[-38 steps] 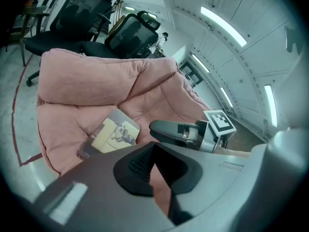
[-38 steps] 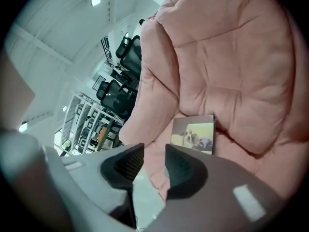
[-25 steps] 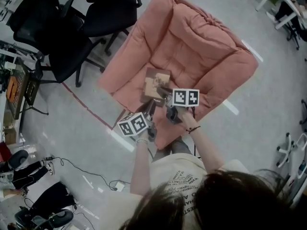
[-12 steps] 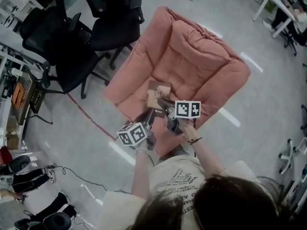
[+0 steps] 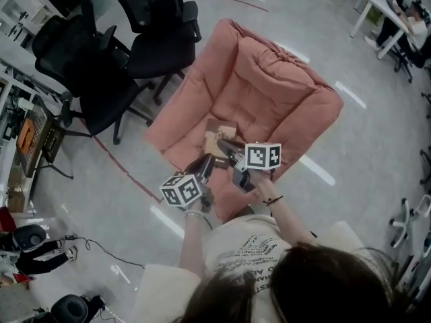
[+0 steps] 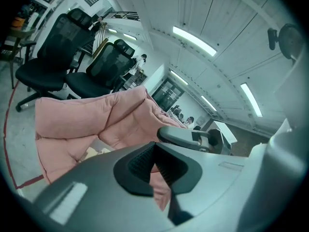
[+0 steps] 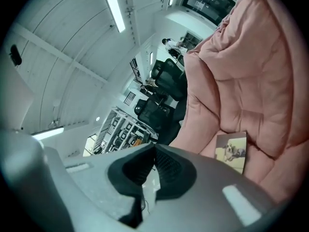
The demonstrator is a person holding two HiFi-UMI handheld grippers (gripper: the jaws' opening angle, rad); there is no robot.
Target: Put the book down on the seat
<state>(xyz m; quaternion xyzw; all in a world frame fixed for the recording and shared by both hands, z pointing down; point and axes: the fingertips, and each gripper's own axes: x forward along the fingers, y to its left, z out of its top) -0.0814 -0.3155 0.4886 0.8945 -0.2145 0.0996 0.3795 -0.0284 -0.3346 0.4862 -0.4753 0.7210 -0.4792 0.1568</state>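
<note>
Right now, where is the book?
In the head view, the book lies on the pink armchair's seat, near its front, just beyond the right gripper.

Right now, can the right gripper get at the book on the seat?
Probably yes: the book lies uncovered on the pink seat just ahead of the right gripper, nothing between them. Its jaws are shut, so they must open first.

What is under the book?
The book lies flat on the seat cushion of the pink armchair, so soft pink padding is under it. The patch right beneath the book is covered, so it cannot be seen.
</note>
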